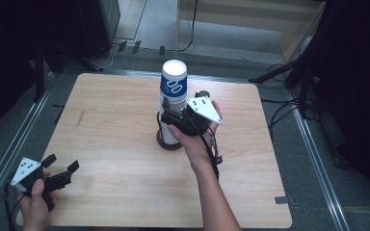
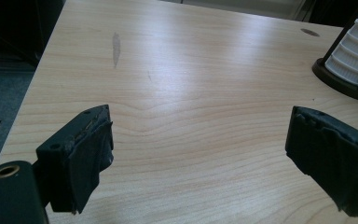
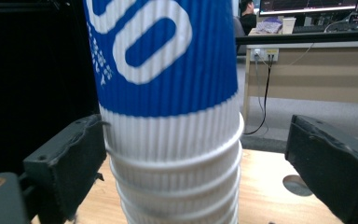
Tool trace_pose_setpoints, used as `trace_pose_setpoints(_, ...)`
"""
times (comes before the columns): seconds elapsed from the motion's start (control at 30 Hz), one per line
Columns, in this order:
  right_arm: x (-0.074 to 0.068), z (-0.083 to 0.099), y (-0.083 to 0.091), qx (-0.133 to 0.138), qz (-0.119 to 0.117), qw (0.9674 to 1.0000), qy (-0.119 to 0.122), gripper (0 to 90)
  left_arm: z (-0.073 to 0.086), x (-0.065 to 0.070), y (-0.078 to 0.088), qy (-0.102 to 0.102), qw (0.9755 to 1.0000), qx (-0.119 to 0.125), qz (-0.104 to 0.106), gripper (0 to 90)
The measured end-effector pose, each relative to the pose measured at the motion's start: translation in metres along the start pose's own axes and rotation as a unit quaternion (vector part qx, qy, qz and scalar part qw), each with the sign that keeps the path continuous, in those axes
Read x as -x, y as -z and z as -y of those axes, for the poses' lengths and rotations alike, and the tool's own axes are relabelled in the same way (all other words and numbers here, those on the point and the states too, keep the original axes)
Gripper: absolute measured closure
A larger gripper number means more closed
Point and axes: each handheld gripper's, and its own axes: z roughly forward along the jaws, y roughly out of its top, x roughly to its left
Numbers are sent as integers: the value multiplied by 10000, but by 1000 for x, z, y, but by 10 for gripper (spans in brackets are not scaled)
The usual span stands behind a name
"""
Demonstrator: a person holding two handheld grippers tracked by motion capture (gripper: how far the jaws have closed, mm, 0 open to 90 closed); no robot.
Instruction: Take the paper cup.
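A stack of ribbed white paper cups (image 1: 172,103) stands upside down in a dark round holder (image 1: 168,143) at the middle of the wooden table (image 1: 120,149). Its top cup (image 3: 163,56) is blue with white print. My right gripper (image 1: 166,115) is at the stack's middle height, open, with the stack between its jaws; the left pad (image 3: 81,158) is at the cups' edge and the right pad (image 3: 326,163) stands clear of them. My left gripper (image 1: 62,162) rests open near the table's front left corner, with nothing between its jaws (image 2: 198,154). The stack (image 2: 354,60) shows far right in the left gripper view.
A dark streak (image 1: 79,119) marks the tabletop at the left. A small round hole (image 2: 310,32) sits in the table behind the holder. Dark stands and cables (image 1: 279,72) ring the table on the grey floor. Bare wood lies between the two grippers.
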Motion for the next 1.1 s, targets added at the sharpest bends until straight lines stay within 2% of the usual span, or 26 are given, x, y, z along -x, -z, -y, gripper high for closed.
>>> trace_pose_setpoints(0.33, -10, -12, -13, 73, 23, 9999, 69, 37, 0, -1, 0, 2, 10000, -5, 30, 84)
trace_pose_setpoints(0.5, -13, -15, -21, 15, 83, 10000, 37, 38, 0, -1, 0, 8, 10000, 11, 30, 84)
trace_pose_setpoints(0.67, -16, -14, -28, 32, 177, 9998, 106, 77, 0, -1, 0, 13, 10000, 17, 43, 84)
trace_pose_setpoints(0.73, -17, -13, -29, 72, 193, 9997, 106, 138, 0, -1, 0, 13, 10000, 18, 44, 84)
trace_pose_setpoints(0.83, -20, -14, -28, 171, 250, 9994, 137, 174, 0, -1, 0, 13, 10000, 19, 48, 84)
trace_pose_setpoints(1.1, -21, -15, -28, 215, 278, 9992, 196, 187, 0, -1, -1, 25, 10000, 15, 59, 84)
